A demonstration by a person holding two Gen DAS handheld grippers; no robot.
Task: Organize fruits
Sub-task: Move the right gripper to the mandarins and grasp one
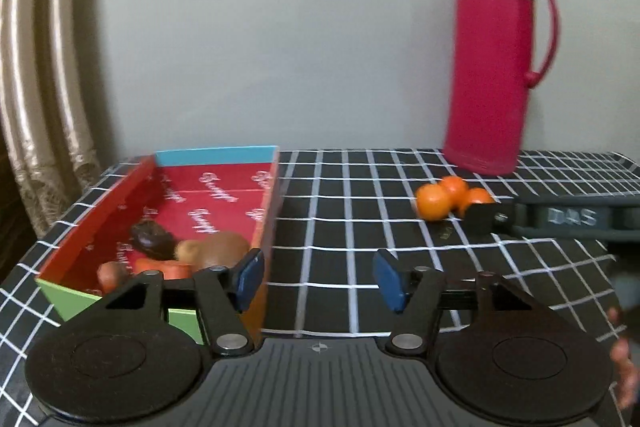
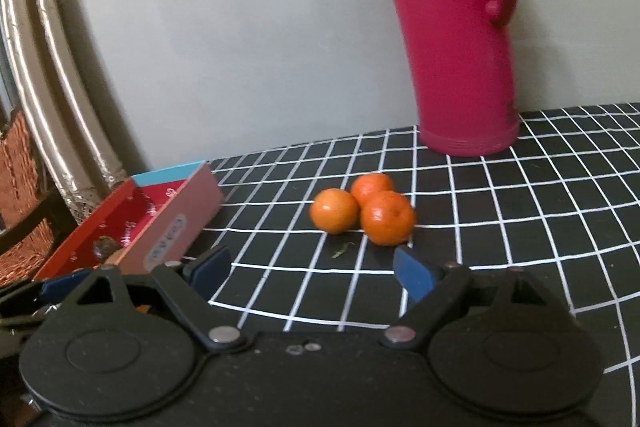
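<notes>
Three small oranges (image 2: 362,209) lie bunched together on the black grid tablecloth; they also show in the left wrist view (image 1: 450,199). My right gripper (image 2: 314,275) is open and empty, just short of the oranges. An open red box (image 1: 192,223) at the left holds several fruits, among them a brown kiwi (image 1: 218,247) and a dark fruit (image 1: 150,235). My left gripper (image 1: 318,279) is open and empty, its left finger by the box's right wall. The box also shows in the right wrist view (image 2: 160,223).
A tall magenta thermos (image 1: 494,55) stands at the back of the table behind the oranges, also in the right wrist view (image 2: 452,27). A grey wall is behind the table. A curtain (image 1: 36,67) hangs at the left. A wicker chair (image 2: 20,195) stands left of the table.
</notes>
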